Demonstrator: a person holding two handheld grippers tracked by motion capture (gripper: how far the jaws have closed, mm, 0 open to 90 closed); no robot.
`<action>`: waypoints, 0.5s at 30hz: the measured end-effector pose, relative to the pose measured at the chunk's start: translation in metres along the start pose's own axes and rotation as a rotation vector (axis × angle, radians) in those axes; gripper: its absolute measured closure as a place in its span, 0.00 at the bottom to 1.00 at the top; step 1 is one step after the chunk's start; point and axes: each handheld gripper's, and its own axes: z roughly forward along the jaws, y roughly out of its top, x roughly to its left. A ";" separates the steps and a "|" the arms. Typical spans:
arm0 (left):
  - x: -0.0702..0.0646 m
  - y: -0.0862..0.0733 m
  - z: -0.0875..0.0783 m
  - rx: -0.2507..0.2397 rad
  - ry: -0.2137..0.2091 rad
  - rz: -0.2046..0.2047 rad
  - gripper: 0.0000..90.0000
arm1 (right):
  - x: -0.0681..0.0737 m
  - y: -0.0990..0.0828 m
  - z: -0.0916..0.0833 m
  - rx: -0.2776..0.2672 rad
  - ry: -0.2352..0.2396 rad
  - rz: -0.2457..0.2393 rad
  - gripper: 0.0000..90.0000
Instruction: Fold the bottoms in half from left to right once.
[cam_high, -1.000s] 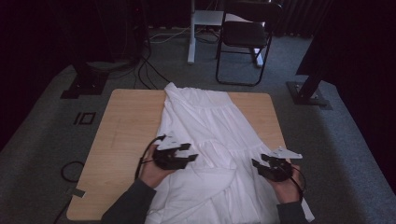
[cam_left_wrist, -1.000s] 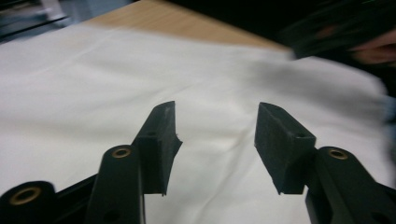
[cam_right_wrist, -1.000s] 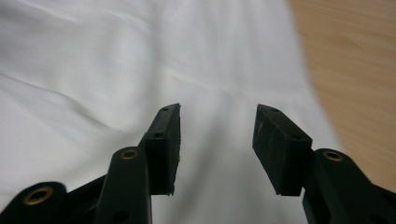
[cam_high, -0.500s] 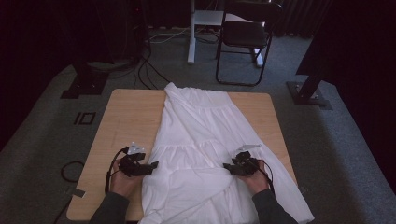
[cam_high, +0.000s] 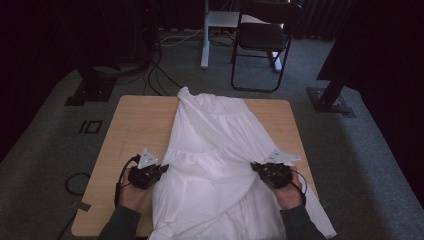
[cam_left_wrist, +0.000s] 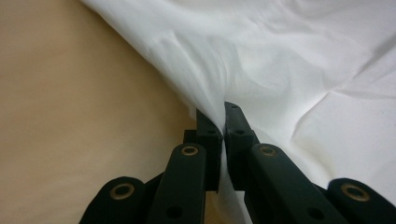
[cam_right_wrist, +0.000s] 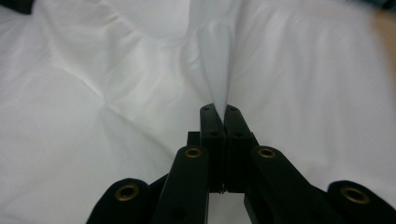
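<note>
High view: one white garment (cam_high: 220, 150) spread along middle of one wooden table (cam_high: 130, 125), no writing legible; one folding chair (cam_high: 260, 40) behind. Left gripper (cam_high: 162, 169) at garment's left edge, right gripper (cam_high: 256, 167) at right edge.

Left gripper view: jaws just closed, pinching garment edge (cam_left_wrist: 219, 107).

Right gripper view: jaws just closed, clamped on fabric fold (cam_right_wrist: 217, 74).

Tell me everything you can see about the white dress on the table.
The white dress looks like thin, lightly creased cotton, sewn in gathered tiers. It lies flat and lengthwise on the wooden table, its narrow top toward the far edge, its wide hem spilling over the near edge. The left gripper has just closed on a fold at its left edge; the right gripper has closed on a pinch of its right side.
</note>
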 end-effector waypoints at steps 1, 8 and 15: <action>-0.004 0.007 -0.011 -0.028 0.027 0.012 0.98 | -0.003 0.005 -0.012 -0.037 -0.032 0.001 0.99; -0.034 0.030 -0.002 -0.035 0.039 0.060 0.64 | -0.038 0.008 -0.071 -0.119 -0.333 0.034 0.99; -0.064 0.006 0.077 0.096 -0.093 0.083 0.52 | -0.103 -0.069 -0.003 0.172 -0.356 0.164 0.99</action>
